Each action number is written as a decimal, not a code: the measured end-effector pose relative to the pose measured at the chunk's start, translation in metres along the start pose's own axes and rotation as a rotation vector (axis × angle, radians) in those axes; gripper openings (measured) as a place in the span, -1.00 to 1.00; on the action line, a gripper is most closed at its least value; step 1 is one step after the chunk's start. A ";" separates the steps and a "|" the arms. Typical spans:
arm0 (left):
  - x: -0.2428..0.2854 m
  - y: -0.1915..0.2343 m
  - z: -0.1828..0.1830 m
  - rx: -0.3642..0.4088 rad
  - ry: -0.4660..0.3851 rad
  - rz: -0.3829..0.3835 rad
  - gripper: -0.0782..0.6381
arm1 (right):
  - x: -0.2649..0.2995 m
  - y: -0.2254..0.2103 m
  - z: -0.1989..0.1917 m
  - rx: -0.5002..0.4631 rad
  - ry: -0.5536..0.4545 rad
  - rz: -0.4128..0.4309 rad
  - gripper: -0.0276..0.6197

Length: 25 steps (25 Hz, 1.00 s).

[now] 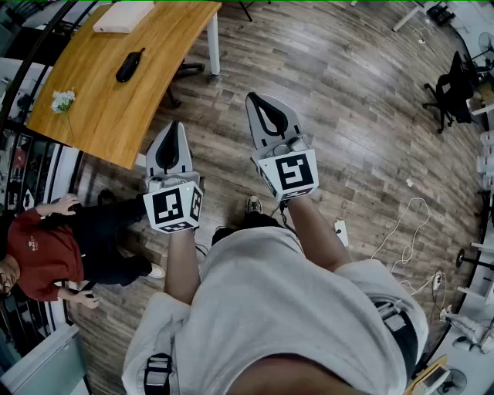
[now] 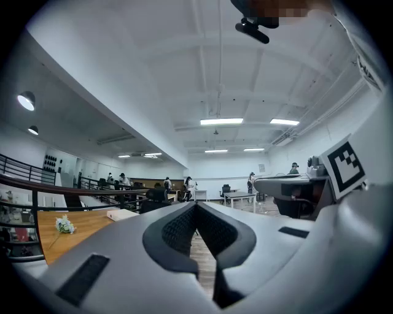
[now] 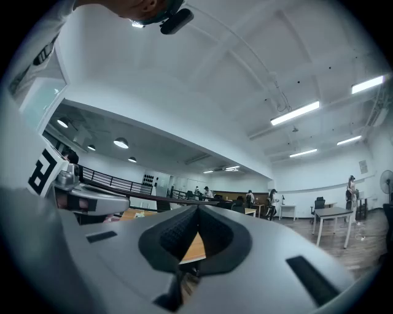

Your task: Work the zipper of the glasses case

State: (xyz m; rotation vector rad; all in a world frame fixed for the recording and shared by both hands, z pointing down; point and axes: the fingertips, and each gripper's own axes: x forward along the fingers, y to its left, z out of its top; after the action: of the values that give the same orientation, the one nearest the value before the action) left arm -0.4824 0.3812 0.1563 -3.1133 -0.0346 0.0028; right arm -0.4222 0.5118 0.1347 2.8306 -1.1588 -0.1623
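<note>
Both my pairs of jaws are closed, pad against pad, with nothing between them. My left gripper (image 2: 196, 207) and my right gripper (image 3: 198, 210) are held level, side by side over the wooden floor (image 1: 347, 116), and neither touches anything. Each carries a cube with black-and-white square markers at its back.

The glasses case (image 1: 130, 66) is well apart from both of them. It lies alone on the wooden table (image 1: 166, 38), about the middle of the surface. It is dark, oblong and rounded, lying at a slant, with a thin tab sticking out at its far end. From here I cannot tell how the zipper stands, or whether the case is shut.

At the table's far edge sits a flat white box (image 1: 123, 17), and by the left edge, toward the near end, lies a small spray of white flowers (image 1: 63, 100). The table's near corner is just beyond my left gripper's tips.

A person in a red top (image 1: 42, 254) sits on the floor to my left. White cables (image 1: 401, 231) trail across the floor on my right, and a black office chair (image 1: 451, 89) stands farther off.
</note>
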 end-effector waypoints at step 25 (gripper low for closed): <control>0.188 0.038 -0.070 -0.016 0.100 0.035 -0.72 | 0.154 -0.078 -0.101 0.088 0.086 0.177 -0.83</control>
State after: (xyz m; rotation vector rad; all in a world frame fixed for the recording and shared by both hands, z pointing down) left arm -0.2934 0.3454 0.2250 -3.1243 0.0218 -0.1524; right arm -0.2458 0.4621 0.2150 2.7579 -1.4217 0.0222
